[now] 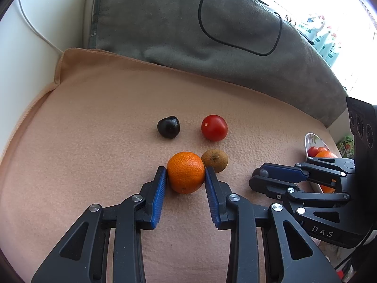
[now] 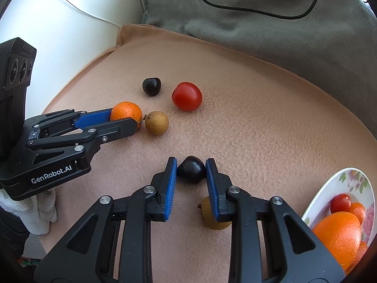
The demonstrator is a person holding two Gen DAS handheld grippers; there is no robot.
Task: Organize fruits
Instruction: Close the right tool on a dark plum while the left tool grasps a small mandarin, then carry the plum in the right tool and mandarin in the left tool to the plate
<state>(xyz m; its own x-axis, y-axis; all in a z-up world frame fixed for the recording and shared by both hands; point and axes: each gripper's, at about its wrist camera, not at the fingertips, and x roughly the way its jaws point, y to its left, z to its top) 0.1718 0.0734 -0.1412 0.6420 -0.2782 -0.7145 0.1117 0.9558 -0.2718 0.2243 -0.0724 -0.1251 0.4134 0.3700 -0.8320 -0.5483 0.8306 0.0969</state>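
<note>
- In the left wrist view, at the far left, we note a white surface [image 1: 35, 47] with a thin white cord [image 1: 35, 33] across it, bordering a peach cloth [image 1: 94, 118] that covers most of the frame.
- Along the top we record a grey blanket [image 1: 153, 23] with a black cable [image 1: 238, 44] looped on it.
- At centre, a dark plum [image 1: 168, 126] lies on the cloth, with a red tomato [image 1: 214, 127] just to its right; the two are apart.
- Below them sits an orange [image 1: 186, 172], and a small brown fruit [image 1: 215, 160] touches its upper right side.
- The left gripper [image 1: 186, 173] is clamped on the orange: we see both blue pads [image 1: 160, 195] pressed against its sides.
- At the right edge, a flowered bowl [image 1: 311, 141] holds red and orange fruit, partly hidden by the right gripper [image 1: 258, 176]; from this view its fingers lie close together.
- In the right wrist view, the left gripper [image 2: 126, 119] enters from the left, holding the same orange [image 2: 126, 112], with the brown fruit [image 2: 157, 122] just right of it.
- Above, the plum [image 2: 152, 86] and tomato [image 2: 187, 96] lie near each other at upper centre.
- At lower centre, the right gripper [image 2: 191, 169] is closed on a second dark plum [image 2: 191, 169], both pads touching it.
- A yellow-green fruit [image 2: 207, 214] lies partly hidden under its right finger.
- At lower right, the bowl [image 2: 348, 176] contains a small tomato [image 2: 340, 202] and a large orange [image 2: 337, 233], with smaller oranges around them.
</note>
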